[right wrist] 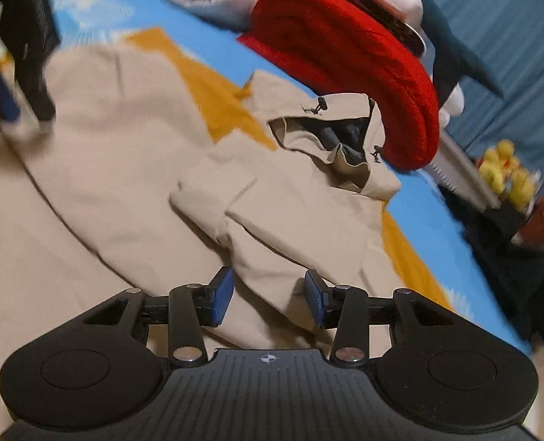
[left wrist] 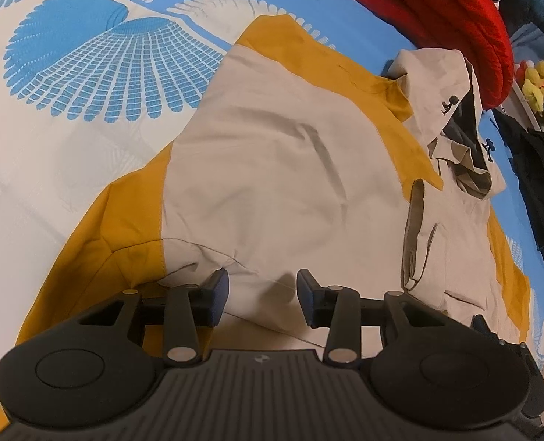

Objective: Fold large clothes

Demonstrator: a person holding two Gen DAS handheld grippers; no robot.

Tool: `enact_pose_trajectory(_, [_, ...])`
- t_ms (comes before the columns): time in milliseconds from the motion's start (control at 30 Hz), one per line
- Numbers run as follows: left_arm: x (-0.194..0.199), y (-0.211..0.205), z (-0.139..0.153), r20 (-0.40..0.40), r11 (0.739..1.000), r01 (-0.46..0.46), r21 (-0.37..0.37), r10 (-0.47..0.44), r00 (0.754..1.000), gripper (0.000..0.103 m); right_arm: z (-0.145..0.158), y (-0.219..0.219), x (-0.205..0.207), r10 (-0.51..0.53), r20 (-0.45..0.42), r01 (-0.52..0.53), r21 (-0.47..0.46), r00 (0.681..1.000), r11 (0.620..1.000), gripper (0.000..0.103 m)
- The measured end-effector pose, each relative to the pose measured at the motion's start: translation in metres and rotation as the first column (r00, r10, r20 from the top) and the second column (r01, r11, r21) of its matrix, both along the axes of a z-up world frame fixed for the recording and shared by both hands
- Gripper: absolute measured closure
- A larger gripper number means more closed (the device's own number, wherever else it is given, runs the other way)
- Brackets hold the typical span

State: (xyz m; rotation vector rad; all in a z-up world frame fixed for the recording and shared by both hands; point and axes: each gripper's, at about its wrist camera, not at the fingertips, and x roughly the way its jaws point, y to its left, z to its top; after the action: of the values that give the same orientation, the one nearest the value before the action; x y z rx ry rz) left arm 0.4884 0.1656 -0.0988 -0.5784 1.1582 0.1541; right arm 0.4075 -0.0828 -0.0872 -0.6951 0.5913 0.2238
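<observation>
Beige-and-mustard jacket lies spread on the patterned bedsheet; left gripper and right gripper hover agape, empty: pinch one fabric layer, fold evenly.

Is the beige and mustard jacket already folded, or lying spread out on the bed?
Partly folded. The jacket has a sleeve laid across its body, hood flat at top; its lower part is spread under both open grippers.
</observation>
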Motion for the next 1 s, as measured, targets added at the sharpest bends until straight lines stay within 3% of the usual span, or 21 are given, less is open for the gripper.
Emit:
enact_pose_trajectory(33, [0.001,0.001,0.000,-0.001,1.000,-0.001,-0.001,0.001,1.000,0.058,-0.003,0.000,0.000,-0.002,0.002,0.002,-0.017,1.000,1.000,0.064])
enact_pose_trajectory(67, [0.001,0.001,0.000,-0.002,1.000,-0.002,-0.003,0.002,1.000,0.058,-0.003,-0.002,0.001,-0.011,0.000,0.011,-0.009,1.000,1.000,0.080])
enact_pose_trajectory(133, [0.002,0.002,-0.001,-0.003,1.000,-0.004,-0.006,0.004,1.000,0.057,0.005,-0.011,0.005,-0.059,-0.019,0.060,0.071,0.998,0.996,0.100])
enact_pose_trajectory(200, [0.002,0.003,0.000,-0.002,1.000,-0.005,-0.007,0.005,1.000,0.057,0.022,-0.028,0.013,-0.140,-0.009,0.138,0.235,0.990,0.962,0.103])
enact_pose_trajectory(233, [0.002,0.003,0.000,0.000,1.000,-0.003,-0.006,0.003,1.000,0.058,0.035,-0.041,0.016,-0.207,-0.006,0.197,0.346,0.978,0.917,0.103])
enact_pose_trajectory(267, [0.002,0.003,0.000,0.001,1.000,0.000,-0.004,0.000,1.000,0.058,0.047,-0.057,0.018,-0.285,-0.020,0.261,0.462,0.958,0.848,0.103])
enact_pose_trajectory(300, [0.001,0.003,0.000,0.002,1.000,0.002,-0.001,-0.002,1.000,0.057,0.057,-0.077,0.018,-0.374,-0.042,0.327,0.581,0.927,0.745,0.103])
enact_pose_trajectory(367, [0.001,0.004,0.001,0.007,1.000,0.006,0.001,-0.006,1.000,0.058,0.067,-0.123,0.009,-0.550,-0.132,0.430,0.778,0.825,0.459,0.103])
enact_pose_trajectory(433, [0.000,0.002,0.003,0.011,1.000,0.010,0.011,-0.010,1.000,0.058,0.062,-0.154,0.002,-0.641,-0.256,0.513,0.821,0.723,0.251,0.102])
enact_pose_trajectory(467, [0.000,0.002,0.003,0.012,1.000,0.012,0.016,-0.013,1.000,0.057,0.055,-0.164,0.001,-0.648,-0.327,0.557,0.810,0.688,0.182,0.100])
enact_pose_trajectory(567, [0.001,0.000,0.004,0.009,1.000,0.012,0.021,-0.012,1.000,0.057,0.036,-0.174,0.002,-0.662,-0.435,0.667,0.734,0.610,0.131,0.092])
enact_pose_trajectory(667, [0.001,0.000,0.007,0.020,0.999,0.015,0.030,-0.015,1.000,0.057,0.022,-0.181,0.004,-0.610,-0.522,0.697,0.714,0.596,0.069,0.077])
enact_pose_trajectory(767, [0.001,-0.001,0.013,0.044,0.999,0.025,0.046,-0.027,0.999,0.057,0.013,-0.188,0.010,-0.568,-0.575,0.714,0.699,0.589,0.034,0.070])
enact_pose_trajectory(900, [-0.002,0.001,0.029,0.145,0.997,-0.010,0.072,0.000,0.989,0.057,-0.001,-0.205,0.013,-0.545,-0.663,0.753,0.653,0.514,-0.083,0.070])
enact_pose_trajectory(1000, [-0.002,0.003,0.045,0.239,0.996,-0.027,0.090,0.005,0.971,0.057,-0.003,-0.217,0.008,-0.541,-0.675,0.748,0.653,0.502,-0.121,0.078])
